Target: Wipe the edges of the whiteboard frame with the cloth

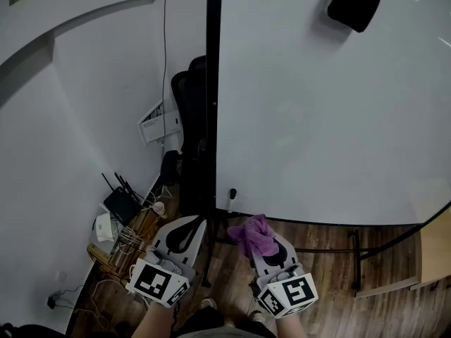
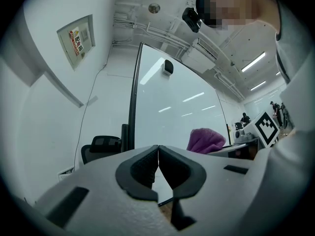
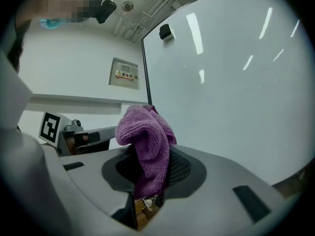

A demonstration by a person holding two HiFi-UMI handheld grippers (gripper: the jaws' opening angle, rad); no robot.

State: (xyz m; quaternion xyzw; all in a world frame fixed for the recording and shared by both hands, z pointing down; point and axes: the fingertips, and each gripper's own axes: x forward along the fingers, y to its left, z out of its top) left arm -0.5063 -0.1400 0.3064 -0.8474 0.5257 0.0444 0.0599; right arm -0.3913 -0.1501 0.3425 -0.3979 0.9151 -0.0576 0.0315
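A large whiteboard (image 1: 324, 104) stands upright ahead, its black left frame edge (image 1: 212, 83) running top to bottom. My right gripper (image 1: 255, 241) is shut on a purple cloth (image 1: 254, 235), which bunches above the jaws (image 3: 146, 141). It hangs low, in front of the board's lower left corner and apart from the frame. My left gripper (image 1: 189, 232) is shut with nothing between its pads (image 2: 147, 168), just left of the frame's foot. The cloth (image 2: 205, 140) also shows in the left gripper view, to the right.
A black eraser (image 1: 354, 2) clings to the board's top. A marker (image 1: 231, 200) stands on the bottom ledge. A black office chair (image 1: 189, 111) sits behind the frame's left side. A router (image 1: 121, 204), cables and boxes clutter the floor at lower left.
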